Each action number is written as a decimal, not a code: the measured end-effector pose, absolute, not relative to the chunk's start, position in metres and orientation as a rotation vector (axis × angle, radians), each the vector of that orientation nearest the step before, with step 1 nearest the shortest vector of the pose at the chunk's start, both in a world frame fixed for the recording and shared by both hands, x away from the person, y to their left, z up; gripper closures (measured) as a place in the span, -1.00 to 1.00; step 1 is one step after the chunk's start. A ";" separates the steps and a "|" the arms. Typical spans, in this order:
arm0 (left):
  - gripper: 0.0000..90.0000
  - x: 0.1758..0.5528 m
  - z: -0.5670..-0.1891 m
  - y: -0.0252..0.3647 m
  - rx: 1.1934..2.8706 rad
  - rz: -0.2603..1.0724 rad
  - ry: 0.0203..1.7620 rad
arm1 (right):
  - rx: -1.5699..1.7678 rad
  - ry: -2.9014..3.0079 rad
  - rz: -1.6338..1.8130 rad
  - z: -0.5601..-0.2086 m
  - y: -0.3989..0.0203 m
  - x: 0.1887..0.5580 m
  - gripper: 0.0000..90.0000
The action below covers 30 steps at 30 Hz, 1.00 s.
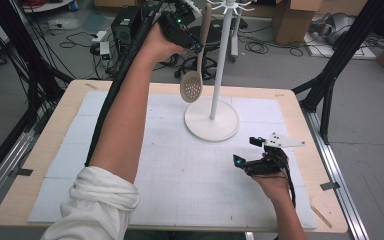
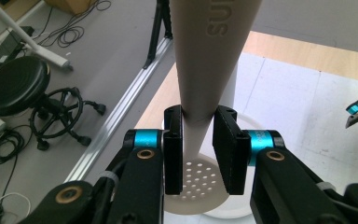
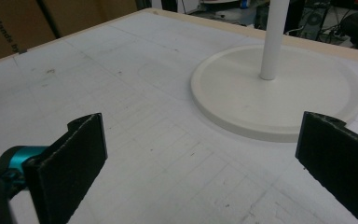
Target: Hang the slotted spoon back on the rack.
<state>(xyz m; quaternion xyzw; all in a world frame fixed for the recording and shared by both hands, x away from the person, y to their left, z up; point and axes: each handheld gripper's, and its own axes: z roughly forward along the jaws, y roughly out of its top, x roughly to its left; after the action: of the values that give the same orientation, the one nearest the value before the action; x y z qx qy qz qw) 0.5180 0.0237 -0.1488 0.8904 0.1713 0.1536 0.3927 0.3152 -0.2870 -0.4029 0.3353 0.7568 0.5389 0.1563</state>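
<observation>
Beige perforated plastic skimmer spoon (image 1: pixel 198 55) is held upright by its handle in the closed left gripper (image 1: pixel 196 46), beside the white hook stand (image 1: pixel 219 65) near the counter's far edge; the right gripper (image 1: pixel 246 153) rests wide open, empty.

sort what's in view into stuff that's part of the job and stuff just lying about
Part of the job:
slotted spoon, clamped in the left hand-held gripper
white hook stand

Lying about:
black stool
cardboard boxes
floor cables
</observation>
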 end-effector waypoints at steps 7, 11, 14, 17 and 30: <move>0.65 0.520 -0.149 0.014 2.272 0.385 0.416 | 0.962 2.164 1.551 -0.403 -0.287 0.315 -0.98; 0.65 0.520 -0.148 0.010 2.279 0.387 0.417 | 0.964 2.169 1.551 -0.403 -0.288 0.315 -0.98; 0.65 0.521 -0.149 0.008 2.285 0.388 0.416 | 0.963 2.168 1.552 -0.403 -0.288 0.315 -0.98; 0.65 0.522 -0.152 0.009 2.290 0.365 0.424 | 0.963 2.167 1.551 -0.403 -0.288 0.315 -0.98; 0.34 0.509 -0.154 0.035 2.259 0.371 0.457 | 0.954 2.184 1.538 -0.403 -0.286 0.314 -0.99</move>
<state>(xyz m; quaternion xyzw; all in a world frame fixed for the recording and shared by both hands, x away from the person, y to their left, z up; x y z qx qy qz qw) 0.5094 0.0353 -0.1535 0.8900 0.1802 0.1461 0.3926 0.3137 -0.2857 -0.4031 0.3324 0.7611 0.5358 0.1521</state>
